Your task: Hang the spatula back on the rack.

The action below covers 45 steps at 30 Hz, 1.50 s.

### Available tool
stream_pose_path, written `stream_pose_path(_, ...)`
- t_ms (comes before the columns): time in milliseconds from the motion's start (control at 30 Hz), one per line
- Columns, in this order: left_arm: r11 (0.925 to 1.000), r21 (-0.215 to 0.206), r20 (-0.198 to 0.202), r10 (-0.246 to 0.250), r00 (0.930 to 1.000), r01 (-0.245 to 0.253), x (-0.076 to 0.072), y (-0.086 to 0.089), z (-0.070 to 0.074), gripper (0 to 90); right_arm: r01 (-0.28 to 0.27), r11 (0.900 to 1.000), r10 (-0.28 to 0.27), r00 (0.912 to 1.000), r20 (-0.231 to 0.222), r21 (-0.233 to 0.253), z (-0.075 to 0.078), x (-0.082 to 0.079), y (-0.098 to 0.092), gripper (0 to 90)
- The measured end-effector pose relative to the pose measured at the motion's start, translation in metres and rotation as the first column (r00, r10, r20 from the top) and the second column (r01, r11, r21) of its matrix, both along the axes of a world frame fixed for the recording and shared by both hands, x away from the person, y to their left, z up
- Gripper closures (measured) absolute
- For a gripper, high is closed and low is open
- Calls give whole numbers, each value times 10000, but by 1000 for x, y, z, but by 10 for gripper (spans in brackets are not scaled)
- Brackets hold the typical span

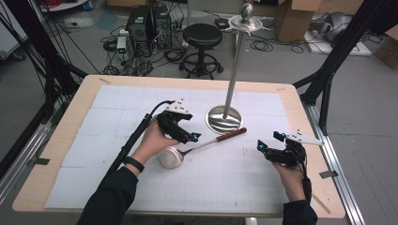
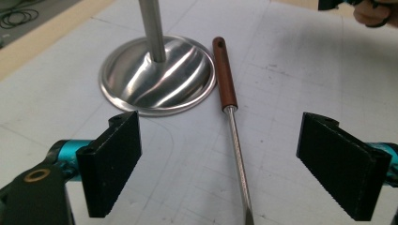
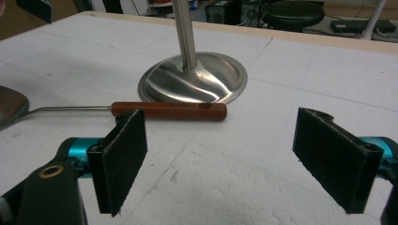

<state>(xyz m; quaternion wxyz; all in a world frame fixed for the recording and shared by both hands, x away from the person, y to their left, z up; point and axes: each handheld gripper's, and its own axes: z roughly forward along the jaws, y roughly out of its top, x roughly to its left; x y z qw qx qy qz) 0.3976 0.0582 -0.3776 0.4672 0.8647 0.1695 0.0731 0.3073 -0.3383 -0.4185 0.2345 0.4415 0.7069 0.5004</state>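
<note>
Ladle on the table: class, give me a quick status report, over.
Left gripper open, fingers straddling the ladle shaft, not closed. Right gripper open, empty, off to the side. Stand base sits beside the wooden handle.

No readable text, label or number anywhere

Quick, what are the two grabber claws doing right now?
Left gripper: open, holding nothing, its jaws either side of the ladle shaft.
Right gripper: open, holding nothing.

A steel ladle (image 1: pixel 197 149) with a reddish-brown wooden handle was laid flat, handle pointed toward two o'clock, bowl at eight.
</note>
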Motion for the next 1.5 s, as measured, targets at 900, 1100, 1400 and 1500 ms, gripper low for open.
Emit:
stream_pose_path(900,9626,2570,-775,-674,9947,852,-5,-47,-47,471,-21,10000,21,10000,-77,-16,-1,0,-1,174)
stream_pose_path(1100,9447,3173,-1048,-513,9932,823,-5,-51,-49,526,-42,10000,42,9999,-96,-8,-1,0,-1,174)
stream_pose_path(1400,9447,3228,-1044,-260,9942,586,-4,-51,-49,602,-66,10000,65,9999,-88,-55,-2,1,-1,174)
stream_pose_path(1500,9413,3335,-918,-234,9955,529,-6,-52,-48,631,-76,10000,75,9999,-94,-65,-2,1,-1,174)
